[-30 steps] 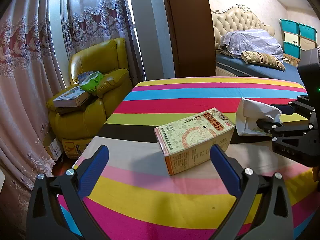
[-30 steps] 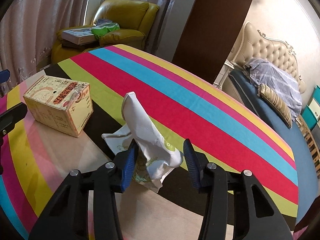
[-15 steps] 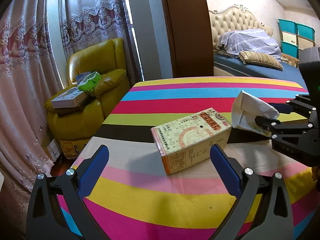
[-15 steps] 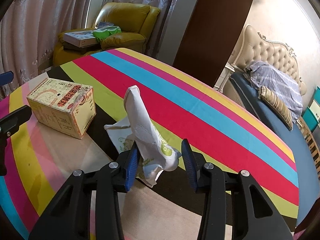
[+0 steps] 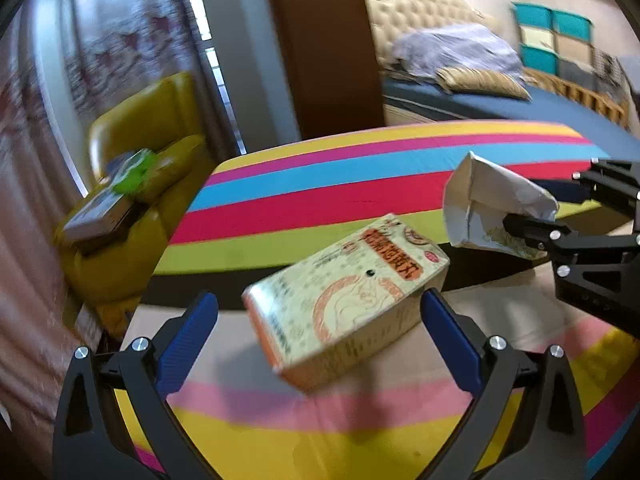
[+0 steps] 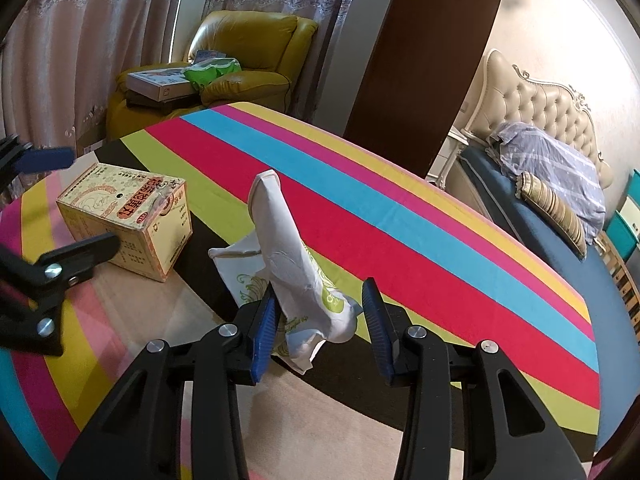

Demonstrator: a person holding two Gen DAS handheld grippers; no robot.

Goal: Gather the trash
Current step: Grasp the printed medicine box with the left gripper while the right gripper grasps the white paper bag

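Observation:
A cream and orange carton box (image 5: 348,300) lies on the striped table (image 5: 320,184). My left gripper (image 5: 318,330) is open, its blue pads on either side of the box and apart from it. The box also shows in the right wrist view (image 6: 124,220). A crumpled white paper bag (image 6: 288,252) stands up between the pads of my right gripper (image 6: 322,320), which is open around its lower part. The left pad touches the bag, the right pad stands apart. In the left wrist view the bag (image 5: 492,208) is at the right, beside the right gripper (image 5: 560,216).
A yellow armchair (image 6: 240,60) with boxes and a green packet stands beyond the table's far left edge. A dark wooden pillar (image 6: 420,48) rises behind the table. A bed (image 6: 560,184) lies to the right.
The left gripper has moved forward and tilted, so the box now lies between its pads. The right gripper has closed in on the bag's base, and the bag looks raised.

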